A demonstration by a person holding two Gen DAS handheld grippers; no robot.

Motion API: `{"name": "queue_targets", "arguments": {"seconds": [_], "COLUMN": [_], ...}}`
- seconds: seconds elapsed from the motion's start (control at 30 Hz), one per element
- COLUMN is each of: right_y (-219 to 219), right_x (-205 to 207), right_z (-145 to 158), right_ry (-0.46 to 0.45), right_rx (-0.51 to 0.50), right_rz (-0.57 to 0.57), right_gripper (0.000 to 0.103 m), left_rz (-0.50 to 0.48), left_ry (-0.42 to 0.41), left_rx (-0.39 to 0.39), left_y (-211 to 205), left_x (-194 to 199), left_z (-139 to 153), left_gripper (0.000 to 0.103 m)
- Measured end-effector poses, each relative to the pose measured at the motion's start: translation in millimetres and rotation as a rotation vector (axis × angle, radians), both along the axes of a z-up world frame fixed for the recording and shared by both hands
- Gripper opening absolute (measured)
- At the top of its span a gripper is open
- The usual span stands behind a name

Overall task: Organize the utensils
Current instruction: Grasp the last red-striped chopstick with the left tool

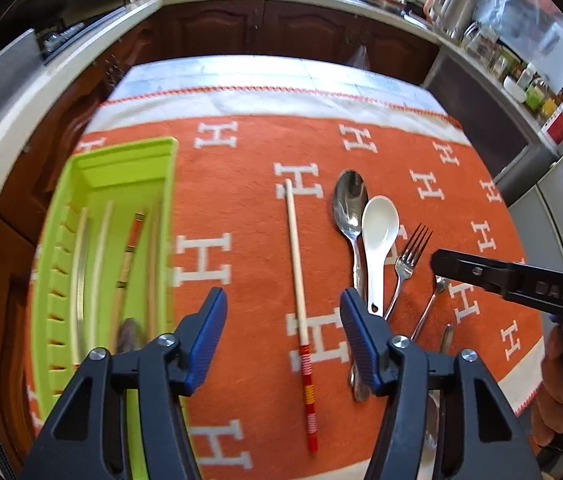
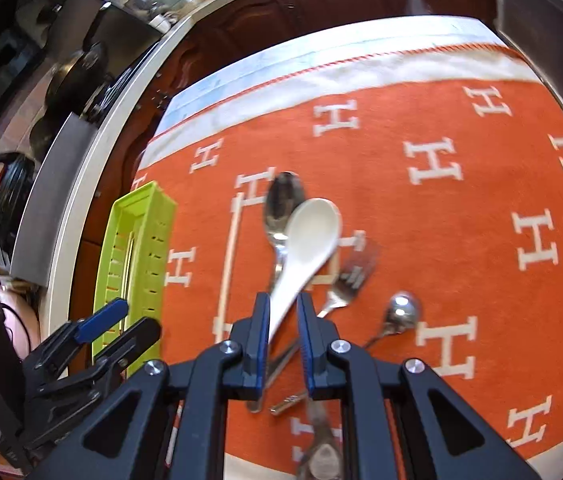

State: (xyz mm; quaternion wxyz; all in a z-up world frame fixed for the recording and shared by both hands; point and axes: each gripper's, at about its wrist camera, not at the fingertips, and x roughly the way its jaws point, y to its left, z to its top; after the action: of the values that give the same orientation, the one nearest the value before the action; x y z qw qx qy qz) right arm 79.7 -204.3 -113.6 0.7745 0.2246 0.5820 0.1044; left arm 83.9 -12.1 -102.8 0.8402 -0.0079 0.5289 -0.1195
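- The white spoon [image 2: 305,240] is clamped by its handle in the right gripper [image 2: 283,312], jaws nearly closed on it, bowl pointing toward the bench's far edge.
- Beneath it on the orange cloth [image 2: 461,240] lie a large metal spoon [image 2: 283,208], a fork [image 2: 347,280] and a small spoon [image 2: 401,312].
- 1 chopstick [image 1: 297,264] lies on the cloth below the left gripper [image 1: 283,316], whose jaws stand about half open with nothing in them.
- The green tray [image 1: 161,168] sits at the bench's left edge, holding chopsticks.
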Motion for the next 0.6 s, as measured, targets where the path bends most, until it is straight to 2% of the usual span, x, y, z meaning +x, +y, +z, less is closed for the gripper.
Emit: {"name": "queue_targets", "arguments": {"seconds": [0.13, 0.27, 0.47, 0.6], "right_y": [-13, -27, -42, -47], "right_x": [-3, -4, -6, -12], "right_z": [-9, -16, -25, -30], "right_ry": [0.009, 0.019, 0.028, 0.043], "right_rx": [0.018, 0.044, 0.07, 0.102], "right_rz": [-0.021, -0.042, -0.066, -0.068], "right_gripper": [0.014, 0.014, 0.014, 0.014], "left_rz": [-0.004, -0.006, -0.009, -0.027], "left_ry": [0.041, 0.054, 0.084, 0.04], "left_rx": [0.026, 0.078, 0.112, 0.156], "left_y": [-14, -26, -35, -41], "left_x": [10, 14, 17, 14], "left_z": [-22, -37, -56, -57], "left_gripper": [0.054, 0.053, 0.049, 0.049]}}
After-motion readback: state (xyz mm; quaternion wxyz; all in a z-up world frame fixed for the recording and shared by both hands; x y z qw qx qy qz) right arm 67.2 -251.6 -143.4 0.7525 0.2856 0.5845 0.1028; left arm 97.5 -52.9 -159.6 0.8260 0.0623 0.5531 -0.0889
